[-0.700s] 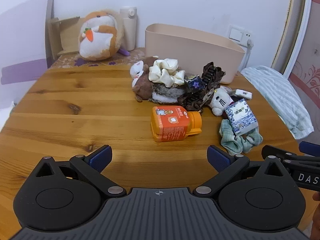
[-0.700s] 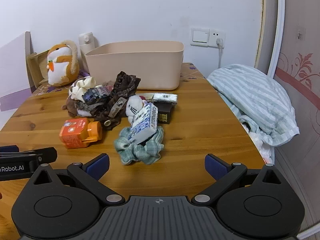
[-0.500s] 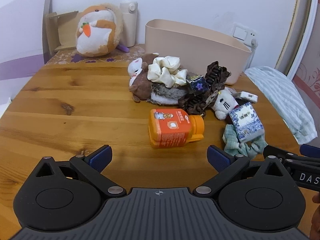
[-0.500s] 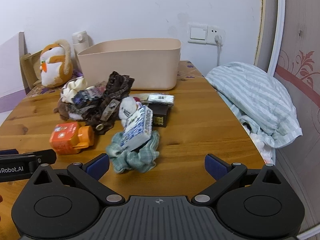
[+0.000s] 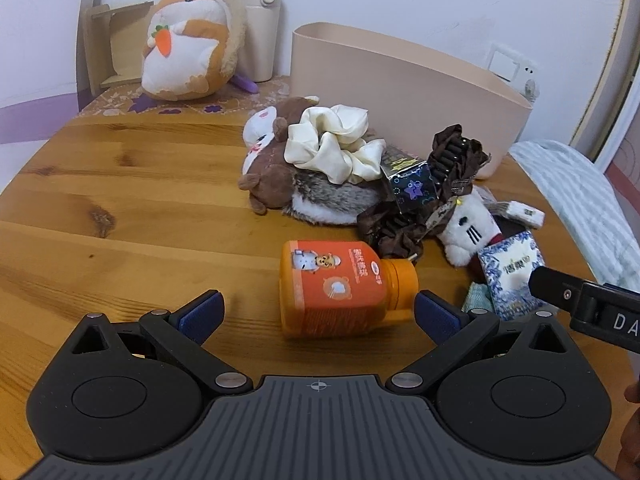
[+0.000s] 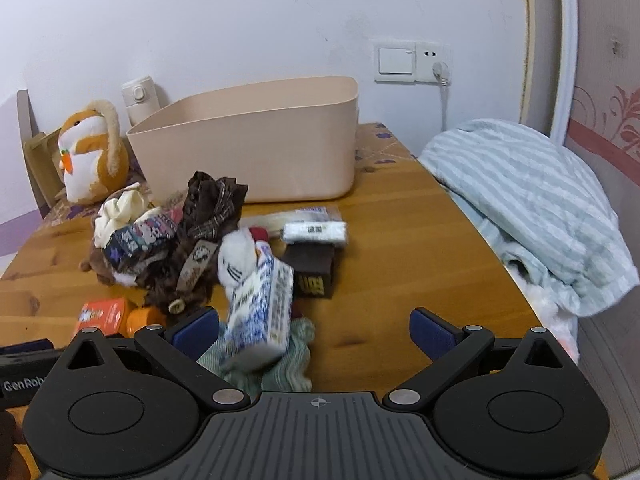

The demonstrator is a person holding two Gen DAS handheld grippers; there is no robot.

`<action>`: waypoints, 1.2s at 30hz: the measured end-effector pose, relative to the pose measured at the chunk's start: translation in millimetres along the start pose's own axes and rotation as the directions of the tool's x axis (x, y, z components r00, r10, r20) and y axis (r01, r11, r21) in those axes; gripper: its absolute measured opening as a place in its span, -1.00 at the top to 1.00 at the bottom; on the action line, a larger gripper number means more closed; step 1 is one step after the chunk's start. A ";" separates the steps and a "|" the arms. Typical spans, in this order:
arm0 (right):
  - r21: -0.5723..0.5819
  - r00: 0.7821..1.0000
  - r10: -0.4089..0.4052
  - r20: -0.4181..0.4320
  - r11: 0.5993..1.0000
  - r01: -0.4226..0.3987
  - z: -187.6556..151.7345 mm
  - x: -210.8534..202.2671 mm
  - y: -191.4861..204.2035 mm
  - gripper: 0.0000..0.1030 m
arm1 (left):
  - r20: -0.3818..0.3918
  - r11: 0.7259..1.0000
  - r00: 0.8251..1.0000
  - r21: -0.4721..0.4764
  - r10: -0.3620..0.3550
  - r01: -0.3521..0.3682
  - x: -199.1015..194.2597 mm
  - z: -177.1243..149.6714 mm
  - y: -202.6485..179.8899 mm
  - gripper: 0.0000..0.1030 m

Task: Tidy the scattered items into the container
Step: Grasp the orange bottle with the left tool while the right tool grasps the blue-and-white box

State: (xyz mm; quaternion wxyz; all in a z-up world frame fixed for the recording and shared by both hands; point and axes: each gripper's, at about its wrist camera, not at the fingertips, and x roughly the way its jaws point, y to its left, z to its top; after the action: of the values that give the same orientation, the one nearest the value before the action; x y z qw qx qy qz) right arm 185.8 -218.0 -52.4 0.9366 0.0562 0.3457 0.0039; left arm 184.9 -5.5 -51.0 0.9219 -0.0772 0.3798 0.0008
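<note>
A beige container (image 5: 400, 92) (image 6: 256, 140) stands at the back of the wooden table (image 5: 120, 220). In front of it lies a pile: a brown plush (image 5: 304, 188), a cream scrunchie (image 5: 336, 144), a dark star box (image 5: 412, 184), a brown hair clip (image 5: 452, 160) and a white cat plush (image 5: 464, 228). An orange bottle (image 5: 336, 288) lies on its side between the fingertips of my open left gripper (image 5: 318, 312). My open right gripper (image 6: 314, 330) has a blue-white tissue pack (image 6: 260, 316) on a green scrunchie (image 6: 292, 364) near its left finger.
An orange-white hamster plush (image 5: 188, 44), a white flask (image 5: 262, 28) and a cardboard stand (image 5: 108, 40) are at the back left. A striped blue cloth (image 6: 532, 216) hangs over the table's right edge. A black box (image 6: 312, 272) and a white packet (image 6: 314, 232) lie near the pile.
Both grippers have moved forward toward the pile. The orange bottle now lies between the left fingertips, and the tissue pack is close to the right gripper's left finger.
</note>
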 end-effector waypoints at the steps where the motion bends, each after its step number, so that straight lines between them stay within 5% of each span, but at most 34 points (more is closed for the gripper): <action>1: 0.000 1.000 0.007 -0.002 1.000 -0.007 1.5 3.1 -0.3 -0.99 | -0.003 1.000 1.000 0.001 -0.003 0.003 2.8 0.6 -0.7 -1.00; 19: 0.045 0.992 0.123 -0.043 0.992 -0.121 11.4 35.2 -8.9 -0.44 | -0.022 1.000 1.000 0.009 -0.010 0.010 34.5 4.2 -13.9 -1.00; 21: 0.045 0.990 0.133 -0.041 0.990 -0.131 11.6 35.2 -8.3 -0.36 | -0.010 1.000 1.000 0.025 -0.005 0.006 34.8 3.4 -15.3 -0.88; 30: 0.045 0.978 0.199 -0.064 0.979 -0.197 10.1 37.7 -1.4 0.38 | 0.002 0.999 1.000 0.040 -0.017 0.016 31.5 0.6 -15.9 -0.77; 36: 0.045 0.975 0.215 -0.055 0.976 -0.213 10.8 33.9 1.3 0.61 | 0.003 0.999 1.000 0.048 -0.027 0.027 27.6 -3.6 -17.2 -0.76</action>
State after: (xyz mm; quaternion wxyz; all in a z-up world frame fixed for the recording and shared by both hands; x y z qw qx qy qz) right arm 218.7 -216.3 -66.1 0.9187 0.1110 0.3655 0.0999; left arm 203.1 -24.6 -70.4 0.9240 -0.0604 0.3770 -0.0204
